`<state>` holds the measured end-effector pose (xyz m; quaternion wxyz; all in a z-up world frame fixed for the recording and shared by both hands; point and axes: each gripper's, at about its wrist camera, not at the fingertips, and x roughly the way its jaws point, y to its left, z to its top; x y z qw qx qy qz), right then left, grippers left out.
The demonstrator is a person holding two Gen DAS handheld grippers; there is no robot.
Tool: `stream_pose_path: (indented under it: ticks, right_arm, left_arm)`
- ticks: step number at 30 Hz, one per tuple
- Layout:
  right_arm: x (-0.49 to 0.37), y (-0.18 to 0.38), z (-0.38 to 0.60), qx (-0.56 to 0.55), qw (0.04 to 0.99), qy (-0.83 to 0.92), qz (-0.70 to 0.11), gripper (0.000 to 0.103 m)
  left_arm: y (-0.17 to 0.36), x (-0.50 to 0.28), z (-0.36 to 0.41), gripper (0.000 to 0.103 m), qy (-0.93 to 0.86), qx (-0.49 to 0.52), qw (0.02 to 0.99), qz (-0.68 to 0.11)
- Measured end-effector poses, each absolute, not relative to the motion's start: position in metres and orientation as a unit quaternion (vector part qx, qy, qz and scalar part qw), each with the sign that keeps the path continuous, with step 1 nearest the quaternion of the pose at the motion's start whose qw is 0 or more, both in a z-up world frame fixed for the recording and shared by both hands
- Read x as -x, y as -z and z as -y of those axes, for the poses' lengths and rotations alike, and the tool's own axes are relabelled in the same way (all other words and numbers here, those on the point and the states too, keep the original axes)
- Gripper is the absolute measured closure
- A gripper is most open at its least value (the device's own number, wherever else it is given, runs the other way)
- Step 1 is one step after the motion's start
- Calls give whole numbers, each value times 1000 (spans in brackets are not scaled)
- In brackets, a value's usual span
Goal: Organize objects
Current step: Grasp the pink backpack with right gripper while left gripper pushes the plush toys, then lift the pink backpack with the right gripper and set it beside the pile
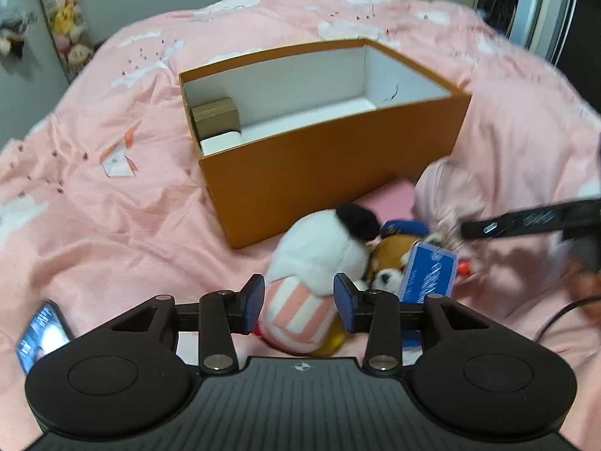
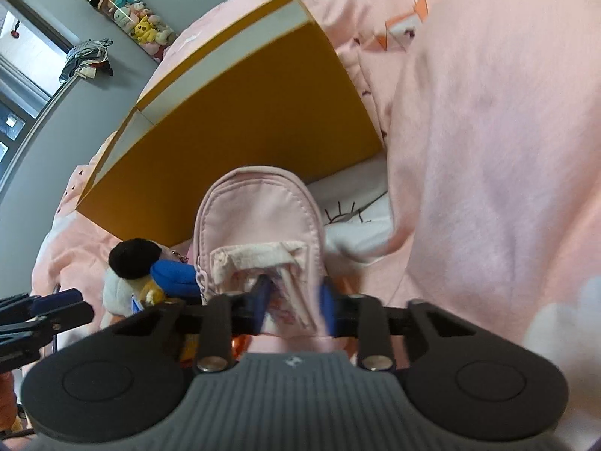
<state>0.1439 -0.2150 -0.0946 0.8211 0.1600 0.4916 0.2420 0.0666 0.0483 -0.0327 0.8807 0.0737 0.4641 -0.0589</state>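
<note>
An open orange box (image 1: 330,158) stands on the pink bed, with a small brown carton (image 1: 216,114) and a white item (image 1: 221,143) inside at its left end. In front of it lie a white plush with pink-striped base (image 1: 311,267), a brown plush (image 1: 390,259) and a blue card (image 1: 428,272). My left gripper (image 1: 298,302) is open around the striped base of the white plush. My right gripper (image 2: 295,306) is shut on a small pink backpack (image 2: 259,218), which is blurred in the left wrist view (image 1: 447,191). The orange box (image 2: 240,127) rises just behind the backpack.
A phone (image 1: 41,332) lies on the pink bedcover (image 1: 112,225) at lower left. A paper tag (image 1: 118,161) lies left of the box. A rack of plush toys (image 1: 65,18) hangs on the far wall. A folded blanket mound (image 2: 488,150) rises to the right.
</note>
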Motion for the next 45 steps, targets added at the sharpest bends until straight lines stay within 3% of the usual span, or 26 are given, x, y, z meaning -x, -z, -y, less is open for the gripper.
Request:
stream_pose_path:
  ticks: [6, 14, 17, 19, 24, 27, 34, 37, 39, 41, 45]
  right_arm:
    - [-128, 72, 213, -125, 847, -233, -461, 89]
    - [-128, 69, 219, -89, 854, -203, -471, 89]
    - [-128, 70, 218, -77, 850, -196, -483, 88]
    - [-130, 74, 216, -75, 845, -198, -491, 86]
    - [-141, 90, 220, -109, 828, -207, -510, 69]
    - [-147, 95, 225, -139, 821, -218, -510, 54]
    - [-154, 106, 227, -172, 808, -219, -519, 48]
    - [-153, 105, 226, -173, 809, -227, -515, 60]
    - [-150, 101, 224, -162, 814, -224, -510, 78]
    - [-145, 94, 224, -152, 822, -222, -502, 86]
    - [-137, 81, 224, -139, 832, -216, -491, 89]
  left_arm:
    - [51, -66, -27, 49, 83, -156, 866, -468]
    - [68, -68, -14, 46, 81, -215, 858, -459]
    - [75, -68, -6, 40, 82, -246, 853, -453]
    - [82, -67, 2, 36, 77, -278, 847, -447]
    - [93, -70, 5, 38, 59, -308, 843, -436]
    - [90, -73, -4, 40, 61, -275, 853, -439]
    - [76, -80, -31, 44, 67, -151, 873, -459]
    - [68, -81, -41, 46, 69, -89, 877, -467]
    - [63, -80, -45, 46, 70, -61, 879, -467]
    - [58, -79, -46, 46, 64, -41, 881, -466]
    - [57, -81, -49, 45, 37, -48, 873, -484]
